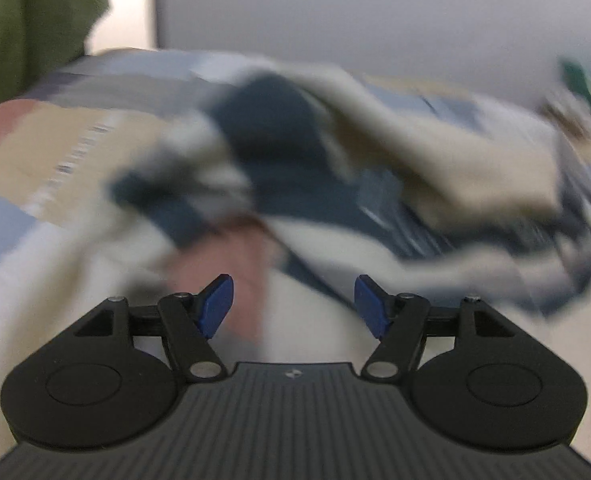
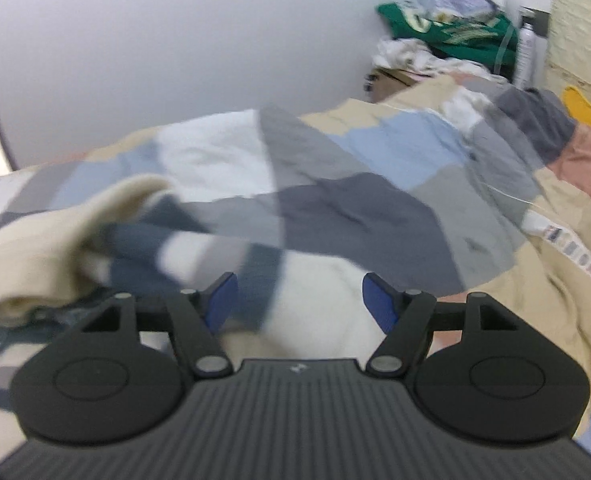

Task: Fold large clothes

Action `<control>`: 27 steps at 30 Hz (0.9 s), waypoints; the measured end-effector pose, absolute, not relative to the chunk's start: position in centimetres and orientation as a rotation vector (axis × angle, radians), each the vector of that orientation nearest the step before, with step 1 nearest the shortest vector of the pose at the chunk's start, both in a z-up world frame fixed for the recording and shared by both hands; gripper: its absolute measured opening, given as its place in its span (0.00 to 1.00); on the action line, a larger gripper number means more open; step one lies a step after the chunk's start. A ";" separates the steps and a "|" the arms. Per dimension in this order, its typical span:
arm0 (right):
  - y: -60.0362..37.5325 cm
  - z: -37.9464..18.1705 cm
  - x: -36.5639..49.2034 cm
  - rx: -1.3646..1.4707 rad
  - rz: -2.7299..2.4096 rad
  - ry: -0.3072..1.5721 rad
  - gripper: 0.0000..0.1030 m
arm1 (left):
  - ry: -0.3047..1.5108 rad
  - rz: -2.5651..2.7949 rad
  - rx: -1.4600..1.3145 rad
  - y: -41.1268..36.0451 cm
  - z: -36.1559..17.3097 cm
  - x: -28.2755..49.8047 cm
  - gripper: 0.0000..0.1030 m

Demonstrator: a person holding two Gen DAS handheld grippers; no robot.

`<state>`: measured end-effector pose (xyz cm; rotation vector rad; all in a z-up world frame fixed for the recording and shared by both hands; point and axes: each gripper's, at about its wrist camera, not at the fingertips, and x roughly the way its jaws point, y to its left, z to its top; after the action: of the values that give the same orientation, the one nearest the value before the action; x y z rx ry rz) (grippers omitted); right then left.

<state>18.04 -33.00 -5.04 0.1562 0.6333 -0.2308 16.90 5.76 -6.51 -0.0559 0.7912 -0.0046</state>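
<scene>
Left gripper (image 1: 294, 306): jaws apart, nothing pinched. Right gripper (image 2: 300, 304): same, blue pads (image 2: 380, 307) clear of fabric. Cream-and-navy garment (image 1: 295, 152) lies crumpled just ahead of both, blurred, on the patchwork bedspread (image 2: 375, 184). Beyond the right gripper, far right: green shirt (image 2: 451, 32) on a clothes pile by the wall.

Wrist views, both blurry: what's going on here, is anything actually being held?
A person is working on a cream and navy garment lying rumpled on a bed with a patchwork cover. Nothing is held: the left gripper and the right gripper both stand open, with only cloth lying beyond the blue pads. The garment is bunched, not folded flat. A pile of other clothes sits at the far corner.
</scene>
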 end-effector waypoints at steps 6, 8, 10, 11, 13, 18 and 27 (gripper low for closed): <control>-28.0 -5.6 17.8 0.190 -0.083 0.655 0.69 | 0.862 -0.080 -0.042 2.7 -8.0 17.0 0.70; -26.0 -6.2 18.0 0.172 -0.039 0.683 0.69 | 0.882 -0.083 -0.065 2.8 -8.4 17.3 0.70; -24.0 -6.7 18.2 0.145 -0.003 0.711 0.69 | 0.892 -0.080 -0.078 3.7 -8.8 17.3 0.70; -23.1 -7.1 18.5 0.140 0.012 0.727 0.69 | 0.899 -0.078 -0.088 3.9 -8.9 17.4 0.70; -21.4 -7.6 19.3 0.139 0.048 0.757 0.69 | 0.914 -0.085 -0.110 4.5 -9.2 18.0 0.70; -16.0 -8.2 21.7 0.136 0.156 0.759 0.69 | 0.925 -0.095 -0.142 5.2 -9.5 18.5 0.70; -6.9 -9.8 27.9 0.004 0.203 0.725 0.59 | 0.908 -0.114 -0.226 6.9 -9.7 19.1 0.70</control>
<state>27.92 -6.94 -9.78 0.0037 0.7249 0.2035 19.14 6.91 -9.73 -0.2259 0.9085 -0.1140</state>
